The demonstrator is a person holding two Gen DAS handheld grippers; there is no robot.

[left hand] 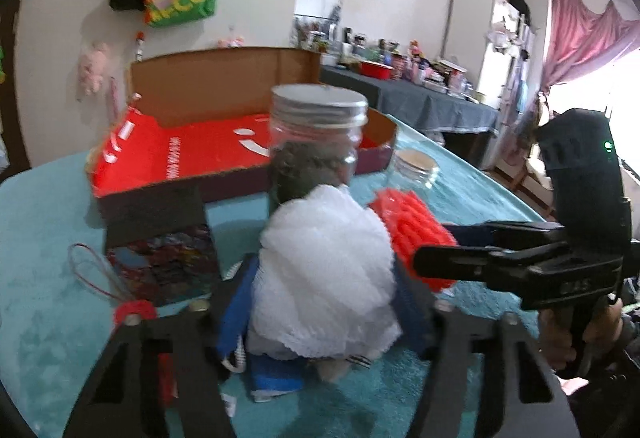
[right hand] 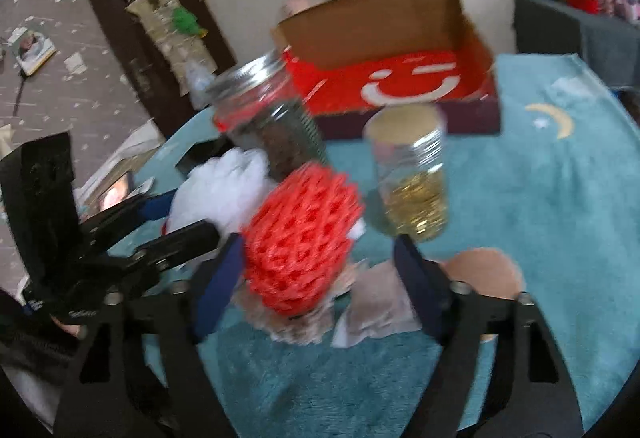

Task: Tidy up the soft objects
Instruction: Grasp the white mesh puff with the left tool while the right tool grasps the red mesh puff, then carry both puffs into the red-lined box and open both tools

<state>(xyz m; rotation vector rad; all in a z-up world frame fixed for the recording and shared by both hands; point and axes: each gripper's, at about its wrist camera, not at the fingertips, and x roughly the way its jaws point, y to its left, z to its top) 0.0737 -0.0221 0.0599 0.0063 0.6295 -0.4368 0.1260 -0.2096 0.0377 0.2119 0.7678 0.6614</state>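
Between left tool (left hand: 326, 302) pads: white puff (left hand: 324, 274)

Mesh puff (left hand: 324, 270) before lidded jar (left hand: 316, 141), open box (left hand: 224, 141) behind both

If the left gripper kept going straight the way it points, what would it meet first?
Beyond the white mesh puff between the left gripper fingers, probably the dark-filled glass jar right behind it; depth is uncertain.
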